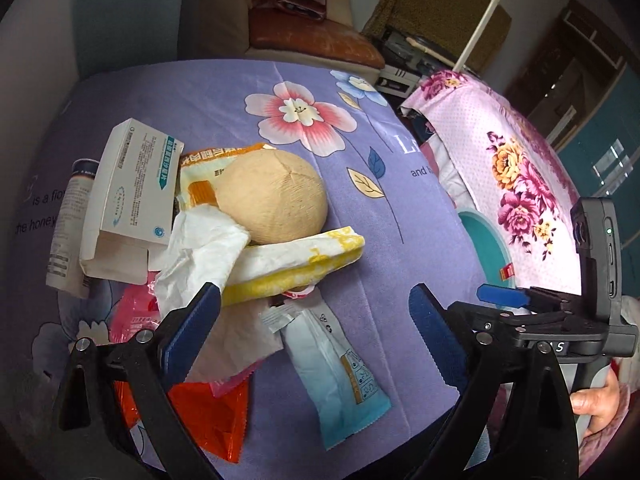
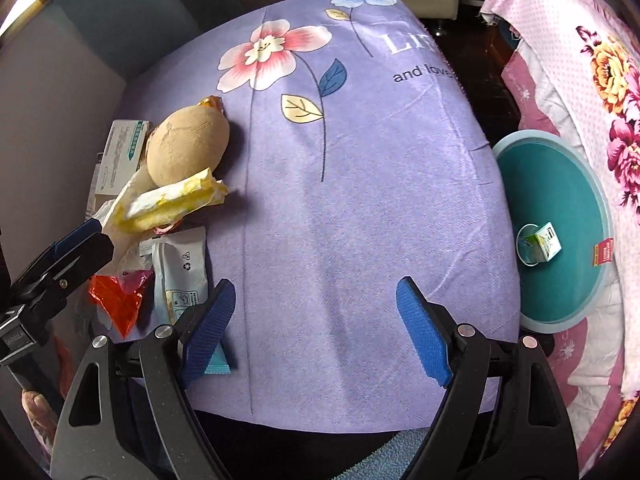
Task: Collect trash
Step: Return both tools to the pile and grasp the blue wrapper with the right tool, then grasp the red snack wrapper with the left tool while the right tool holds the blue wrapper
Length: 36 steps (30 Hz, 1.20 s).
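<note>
A pile of trash lies on the purple flowered cloth [image 1: 400, 240]: a tan round husk [image 1: 272, 196], a white medicine box [image 1: 132, 200], a yellow-white tissue pack [image 1: 296, 264], crumpled white paper [image 1: 200, 256], a white-blue wrapper [image 1: 336, 368], a red wrapper [image 1: 208, 412]. My left gripper [image 1: 316, 320] is open above the white-blue wrapper. My right gripper [image 2: 316, 312] is open over bare cloth, right of the pile [image 2: 168, 200]. A teal bin [image 2: 560, 232] beside the table holds a small carton [image 2: 546, 246].
A pink flowered quilt [image 1: 520, 184] lies right of the bin. A sofa with a brown cushion [image 1: 312, 36] stands behind the table. The table's near edge [image 2: 320, 420] runs just under my right gripper. The right gripper also shows at the right of the left wrist view [image 1: 504, 296].
</note>
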### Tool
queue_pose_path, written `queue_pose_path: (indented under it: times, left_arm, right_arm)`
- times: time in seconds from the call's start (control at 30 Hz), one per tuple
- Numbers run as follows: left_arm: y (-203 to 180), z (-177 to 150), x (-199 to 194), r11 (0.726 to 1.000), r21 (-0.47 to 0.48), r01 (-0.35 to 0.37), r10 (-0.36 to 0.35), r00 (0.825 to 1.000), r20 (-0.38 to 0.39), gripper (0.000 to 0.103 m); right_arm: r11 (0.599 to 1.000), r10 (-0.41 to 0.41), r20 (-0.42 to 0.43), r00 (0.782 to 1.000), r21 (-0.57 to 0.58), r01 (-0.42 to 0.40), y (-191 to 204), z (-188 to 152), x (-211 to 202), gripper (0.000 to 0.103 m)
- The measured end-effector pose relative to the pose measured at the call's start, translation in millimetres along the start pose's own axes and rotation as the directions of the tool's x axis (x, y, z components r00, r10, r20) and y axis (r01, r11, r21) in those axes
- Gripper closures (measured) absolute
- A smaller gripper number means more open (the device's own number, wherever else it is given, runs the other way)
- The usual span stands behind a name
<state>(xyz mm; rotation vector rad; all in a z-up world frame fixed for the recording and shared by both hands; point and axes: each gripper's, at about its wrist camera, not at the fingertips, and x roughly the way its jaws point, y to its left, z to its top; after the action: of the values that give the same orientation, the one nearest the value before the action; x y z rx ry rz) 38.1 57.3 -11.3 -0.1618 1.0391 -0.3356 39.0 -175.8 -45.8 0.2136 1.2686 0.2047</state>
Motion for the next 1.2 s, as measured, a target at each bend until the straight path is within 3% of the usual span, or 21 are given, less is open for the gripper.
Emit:
queue_pose_path:
  times: [0.4,0.77,0.9,1.0,1.03,1.07,1.2]
  left_arm:
    - [68,-27,-27,0.993,-0.091,-0.069,0.07,0.998,0.005,0.008]
    - [101,-62,-20,0.98,-0.124,-0.156,0.151,0.987,-0.053,0.008]
    - [107,-68,-12,0.977,-0.137,-0.162,0.151,0.985,-0.087,0.008]
    - [106,-70,-7,0.979,-0.136,-0.155,0.143,0.985,-0.095,0.008]
    - [105,-71,-6,0.979,-0.134,-0.152,0.14,0.985,-0.097,0.008]
    - [103,-71,-3,0.98,-0.131,-0.151,0.138,0.985,-0.1,0.008]
    - [95,-71,4,0.982,-0.112,-0.149,0.137,0.985,-0.107,0.007]
  right_arm:
    - [0.989,0.046,-0.117,0.992,-0.133,-0.061,75,-10,39,0.024]
    - [0.981,0.03,-0.11,0.993,-0.187,-0.051,104,-12,58,0.025]
    - [0.976,0.027,-0.111,0.993,-0.214,-0.05,112,-15,64,0.035]
    - [0.97,0.019,-0.119,0.993,-0.24,-0.048,120,-19,70,0.049]
    - [0.968,0.016,-0.119,0.993,-0.247,-0.045,122,-20,72,0.061]
    - [0.967,0.016,-0.119,0.993,-0.252,-0.046,123,-21,73,0.066]
    - [0.968,0.019,-0.083,0.996,-0.25,-0.039,118,-24,65,0.069]
